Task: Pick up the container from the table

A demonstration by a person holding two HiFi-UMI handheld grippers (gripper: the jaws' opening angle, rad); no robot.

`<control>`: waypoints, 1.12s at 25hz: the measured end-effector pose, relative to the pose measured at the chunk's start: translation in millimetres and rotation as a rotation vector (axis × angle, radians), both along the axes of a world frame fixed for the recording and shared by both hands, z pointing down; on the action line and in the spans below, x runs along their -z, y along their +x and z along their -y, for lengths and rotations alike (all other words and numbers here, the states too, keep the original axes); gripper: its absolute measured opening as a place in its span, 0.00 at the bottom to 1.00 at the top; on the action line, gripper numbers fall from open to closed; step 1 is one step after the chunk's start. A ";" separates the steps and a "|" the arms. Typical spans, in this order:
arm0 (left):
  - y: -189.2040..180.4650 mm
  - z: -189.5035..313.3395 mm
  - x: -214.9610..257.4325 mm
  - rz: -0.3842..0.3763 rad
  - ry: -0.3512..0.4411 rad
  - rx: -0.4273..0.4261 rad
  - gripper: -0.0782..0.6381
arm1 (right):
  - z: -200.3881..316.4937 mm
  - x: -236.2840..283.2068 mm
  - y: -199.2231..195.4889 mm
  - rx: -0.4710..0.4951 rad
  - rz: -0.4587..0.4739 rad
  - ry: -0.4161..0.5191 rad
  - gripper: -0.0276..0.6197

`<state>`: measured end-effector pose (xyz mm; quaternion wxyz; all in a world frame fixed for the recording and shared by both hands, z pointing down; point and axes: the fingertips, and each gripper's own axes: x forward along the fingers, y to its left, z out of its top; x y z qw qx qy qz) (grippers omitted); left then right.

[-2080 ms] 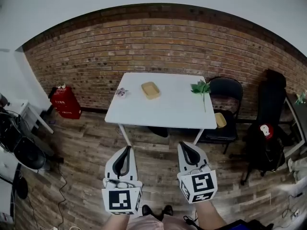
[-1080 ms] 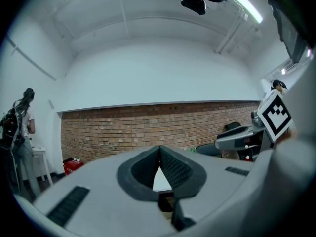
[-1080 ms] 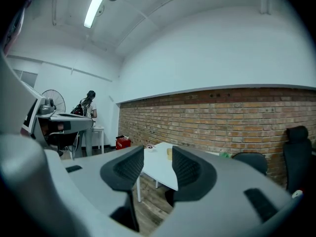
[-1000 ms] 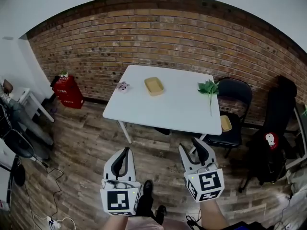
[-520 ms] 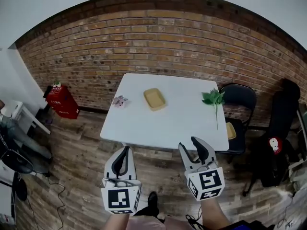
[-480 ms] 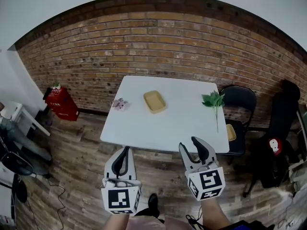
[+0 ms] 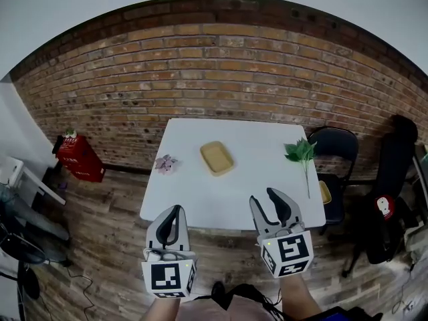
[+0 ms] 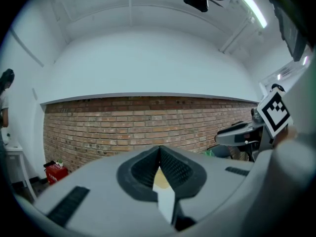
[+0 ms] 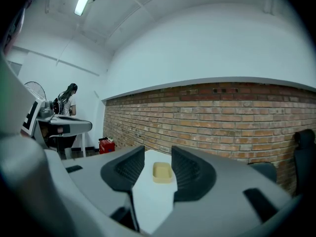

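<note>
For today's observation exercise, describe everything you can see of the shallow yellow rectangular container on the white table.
The shallow yellow rectangular container is an open tray with rounded corners and a low raised rim, plastic-looking and seemingly empty. It sits flat, angled slightly, on the white table, nearer its far edge. Nothing else touches it.

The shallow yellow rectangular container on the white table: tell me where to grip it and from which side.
Take its near short rim, probably, one jaw inside and one outside, coming in from the white table's front edge. The shallow yellow rectangular container lies flat, open-topped, raised rim all round, and the open right tongs face that end.
</note>
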<state>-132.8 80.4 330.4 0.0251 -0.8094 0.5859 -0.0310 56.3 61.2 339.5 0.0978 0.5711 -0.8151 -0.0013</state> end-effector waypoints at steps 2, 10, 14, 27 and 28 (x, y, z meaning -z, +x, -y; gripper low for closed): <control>0.6 7.6 -5.9 0.008 -0.028 -0.010 0.12 | 8.0 -2.4 0.0 -0.007 -0.004 -0.006 0.31; 6.3 43.9 -19.0 0.015 -0.053 -0.029 0.12 | 46.1 -8.1 9.6 -0.030 -0.008 -0.016 0.31; 6.8 73.6 -22.9 0.012 -0.050 -0.013 0.12 | 75.2 -14.7 15.5 -0.027 -0.004 -0.030 0.31; 30.3 192.7 -27.5 0.069 -0.094 0.099 0.12 | 211.7 -32.9 45.3 0.075 0.018 -0.087 0.29; 29.8 199.2 -25.6 0.072 -0.093 0.118 0.12 | 220.8 -32.6 44.7 0.093 0.020 -0.087 0.29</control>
